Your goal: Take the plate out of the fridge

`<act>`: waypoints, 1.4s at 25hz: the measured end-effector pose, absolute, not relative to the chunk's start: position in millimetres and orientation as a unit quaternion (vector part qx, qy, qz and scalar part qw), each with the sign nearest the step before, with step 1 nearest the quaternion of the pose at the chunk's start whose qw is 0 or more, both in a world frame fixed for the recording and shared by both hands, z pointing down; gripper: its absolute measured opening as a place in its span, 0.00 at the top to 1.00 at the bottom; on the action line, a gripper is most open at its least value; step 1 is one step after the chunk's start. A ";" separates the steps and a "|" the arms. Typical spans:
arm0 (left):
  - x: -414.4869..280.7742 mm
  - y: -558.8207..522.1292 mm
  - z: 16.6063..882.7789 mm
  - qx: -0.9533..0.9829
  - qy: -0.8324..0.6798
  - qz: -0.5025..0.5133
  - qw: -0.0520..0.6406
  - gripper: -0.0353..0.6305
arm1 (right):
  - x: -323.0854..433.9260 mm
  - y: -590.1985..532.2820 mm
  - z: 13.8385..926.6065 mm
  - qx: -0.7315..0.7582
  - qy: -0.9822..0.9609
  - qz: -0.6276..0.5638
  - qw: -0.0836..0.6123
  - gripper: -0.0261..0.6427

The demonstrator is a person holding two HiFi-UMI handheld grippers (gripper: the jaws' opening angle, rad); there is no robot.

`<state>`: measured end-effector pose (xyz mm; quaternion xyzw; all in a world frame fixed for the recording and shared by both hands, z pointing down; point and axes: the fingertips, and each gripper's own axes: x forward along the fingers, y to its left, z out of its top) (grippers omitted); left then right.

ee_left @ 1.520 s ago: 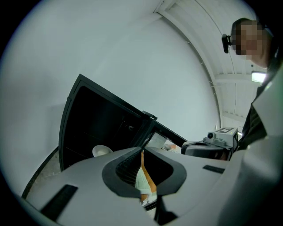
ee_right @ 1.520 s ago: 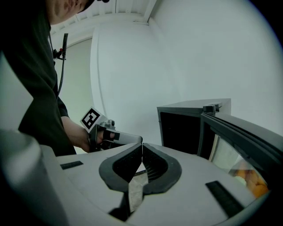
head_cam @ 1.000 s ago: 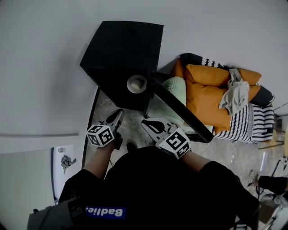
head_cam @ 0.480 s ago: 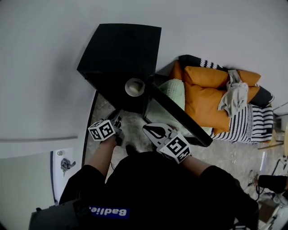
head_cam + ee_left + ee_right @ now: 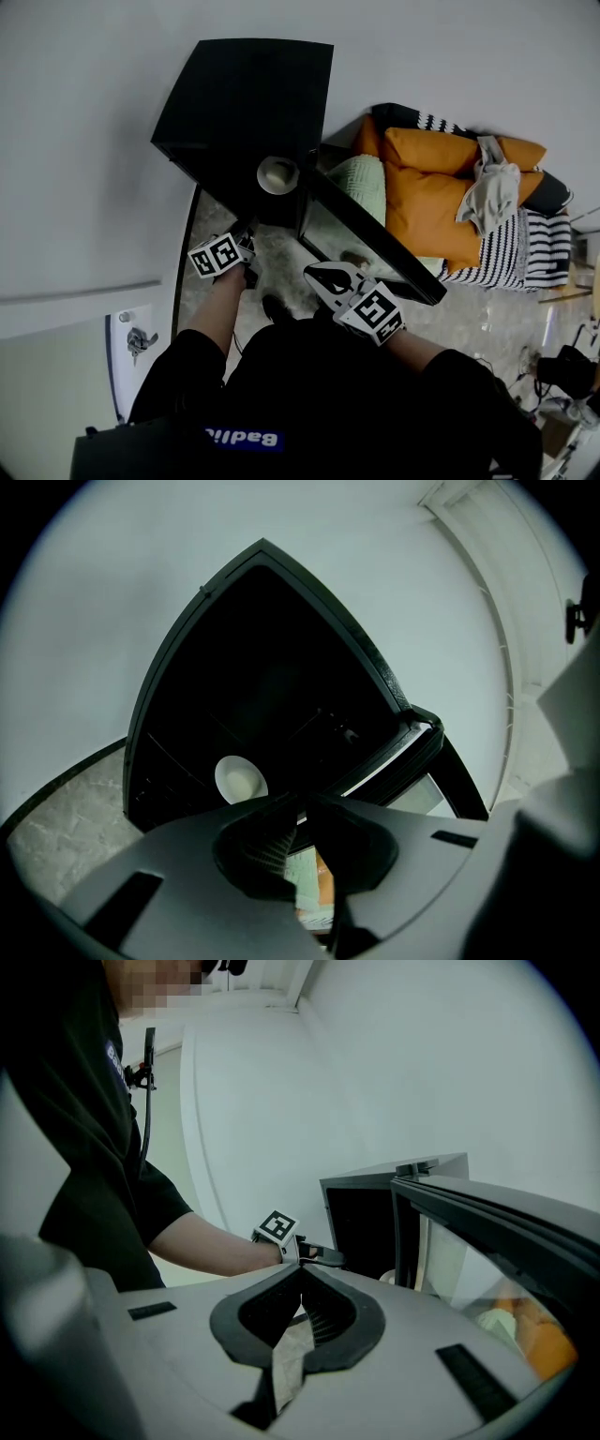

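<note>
A small black fridge [image 5: 244,103] stands against the wall with its glass door [image 5: 370,239] swung open to the right. A white plate [image 5: 278,174] lies inside, near the front of the opening, and shows pale against the dark interior [image 5: 240,780]. My left gripper [image 5: 249,232] points at the opening just short of the plate. Its jaws [image 5: 302,804] have just been opening and stand a crack apart with nothing between them. My right gripper [image 5: 315,273] hangs in front of the door's edge, shut and empty [image 5: 300,1269]. The left gripper [image 5: 323,1257] also shows in the right gripper view.
Behind the open door is a sofa with orange cushions [image 5: 441,178], a pale green pillow [image 5: 361,183] and a striped blanket [image 5: 525,258]. A white door with a handle [image 5: 137,337] is at lower left. Speckled stone floor [image 5: 281,267] lies before the fridge.
My left gripper has moved toward the fridge opening and closer to the plate. The right gripper has shifted slightly down and right in the head view.
</note>
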<state>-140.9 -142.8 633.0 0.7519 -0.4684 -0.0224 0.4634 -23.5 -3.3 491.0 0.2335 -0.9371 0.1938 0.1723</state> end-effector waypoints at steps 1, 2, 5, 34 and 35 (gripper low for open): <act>-140.4 -144.3 635.2 0.750 -0.469 -0.024 0.466 0.92 | -21.7 -2.4 492.4 0.234 -0.936 0.195 0.174 0.94; -139.9 -145.7 638.5 0.748 -0.470 -0.024 0.469 0.92 | -20.0 -1.5 494.0 0.234 -0.936 0.197 0.176 0.94; -137.7 -148.9 650.3 0.741 -0.468 -0.028 0.480 0.88 | -15.4 1.1 499.1 0.233 -0.933 0.203 0.184 0.94; -126.7 -211.2 743.3 0.666 -0.479 -0.107 0.562 0.81 | -0.6 13.5 548.9 0.218 -0.913 0.234 0.253 0.94; -125.8 -213.0 746.9 0.664 -0.480 -0.109 0.563 0.81 | 1.2 13.5 551.0 0.221 -0.911 0.238 0.254 0.94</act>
